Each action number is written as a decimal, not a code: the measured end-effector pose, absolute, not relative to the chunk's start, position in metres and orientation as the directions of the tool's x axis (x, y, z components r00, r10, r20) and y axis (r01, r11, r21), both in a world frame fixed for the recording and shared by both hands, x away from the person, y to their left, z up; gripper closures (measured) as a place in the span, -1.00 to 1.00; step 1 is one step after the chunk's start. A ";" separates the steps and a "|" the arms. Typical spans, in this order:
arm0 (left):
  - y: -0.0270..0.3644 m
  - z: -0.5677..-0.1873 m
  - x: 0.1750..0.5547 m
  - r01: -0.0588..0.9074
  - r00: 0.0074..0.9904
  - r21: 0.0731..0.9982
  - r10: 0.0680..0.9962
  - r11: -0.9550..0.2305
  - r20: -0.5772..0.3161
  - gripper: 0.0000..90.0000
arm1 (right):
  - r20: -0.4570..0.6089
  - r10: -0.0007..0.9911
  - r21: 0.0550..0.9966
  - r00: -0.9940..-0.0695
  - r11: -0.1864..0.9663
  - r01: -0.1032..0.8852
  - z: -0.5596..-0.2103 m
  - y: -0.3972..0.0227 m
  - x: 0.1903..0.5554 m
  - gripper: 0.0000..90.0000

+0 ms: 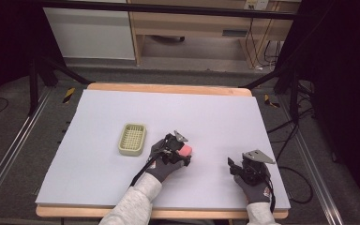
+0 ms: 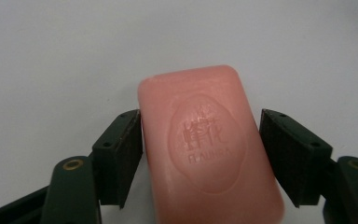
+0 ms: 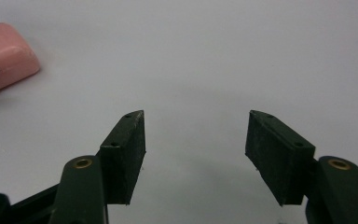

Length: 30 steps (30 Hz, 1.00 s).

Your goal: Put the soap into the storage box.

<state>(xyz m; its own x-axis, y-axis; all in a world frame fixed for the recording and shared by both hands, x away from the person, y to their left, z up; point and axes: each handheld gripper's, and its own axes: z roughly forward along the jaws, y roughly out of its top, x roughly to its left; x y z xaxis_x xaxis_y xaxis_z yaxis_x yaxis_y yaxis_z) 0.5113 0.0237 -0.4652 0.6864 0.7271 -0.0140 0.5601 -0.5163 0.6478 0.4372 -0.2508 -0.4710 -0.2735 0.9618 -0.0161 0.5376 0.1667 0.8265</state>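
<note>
High view showed your left gripper (image 1: 183, 151) low over the white table (image 1: 98, 178), wrist angled toward the right, jaws closed against the sides of a pink soap bar (image 2: 209, 144) lying flat beside the green soap dish (image 1: 132, 139). Your right gripper (image 3: 196, 154) rested well apart from them, jaws spread wide, holding nothing.

The table top (image 1: 168, 117) is evenly lit from above, pale and without glare, while the room at the far left and right falls into near black. The high view is soft and a little grainy. In the left gripper view the pink soap (image 2: 209, 144) is fairly sharp, its stamped mark readable, and throws a faint shadow. The right gripper view shows soft shadows under the black jaws
</note>
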 end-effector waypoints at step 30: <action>0.021 -0.469 0.516 0.556 0.706 0.611 0.708 -0.563 0.010 -0.18 | -0.019 0.960 0.824 -0.278 0.172 0.540 -0.471 -0.250 0.437 -0.15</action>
<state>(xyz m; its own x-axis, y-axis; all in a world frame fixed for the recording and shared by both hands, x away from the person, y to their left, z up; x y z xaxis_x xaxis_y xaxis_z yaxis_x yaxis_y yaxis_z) 0.5157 0.0207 -0.4685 0.7064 0.7077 0.0103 0.5557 -0.5635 0.6113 0.4375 -0.2503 -0.4714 -0.2784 0.9603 -0.0187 0.5396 0.1725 0.8241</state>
